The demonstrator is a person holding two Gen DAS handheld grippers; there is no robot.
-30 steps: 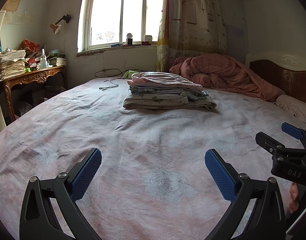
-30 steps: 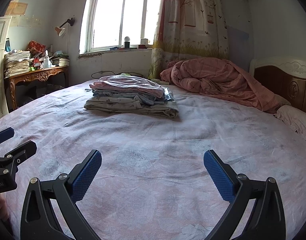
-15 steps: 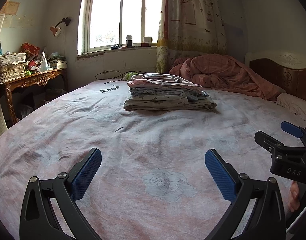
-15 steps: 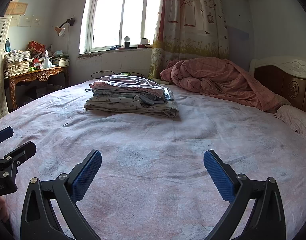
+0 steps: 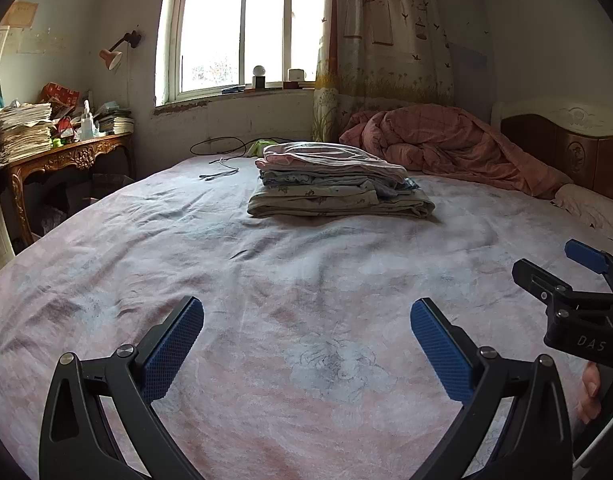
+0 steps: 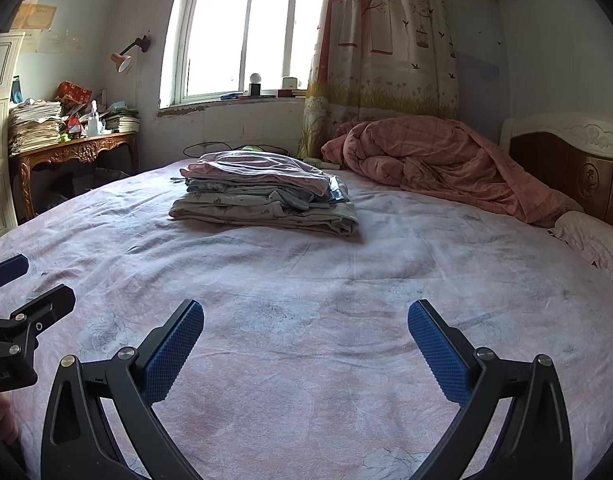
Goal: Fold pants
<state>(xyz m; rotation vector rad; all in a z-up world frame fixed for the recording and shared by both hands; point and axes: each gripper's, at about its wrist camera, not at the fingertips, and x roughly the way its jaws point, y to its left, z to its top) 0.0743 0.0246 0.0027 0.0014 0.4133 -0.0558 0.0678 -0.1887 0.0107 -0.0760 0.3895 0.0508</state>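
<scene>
A stack of folded clothes (image 5: 338, 184) lies on the pink bed sheet (image 5: 306, 288) toward the far side; a pink garment lies on top. The stack also shows in the right wrist view (image 6: 262, 196). My left gripper (image 5: 306, 320) is open and empty, low over the near part of the sheet, well short of the stack. My right gripper (image 6: 305, 322) is open and empty at the same height. In the left wrist view the right gripper shows at the right edge (image 5: 554, 276); in the right wrist view the left gripper shows at the left edge (image 6: 18, 296).
A crumpled pink quilt (image 5: 454, 148) lies at the far right by the wooden headboard (image 5: 566, 144). A pillow (image 6: 590, 240) lies at the right edge. Cables (image 5: 222, 172) lie on the far left of the bed. A cluttered wooden desk (image 5: 66, 156) stands left, under a window (image 5: 242, 28).
Both grippers stay open and almost still; the views have shifted only slightly. The stack has not moved.
</scene>
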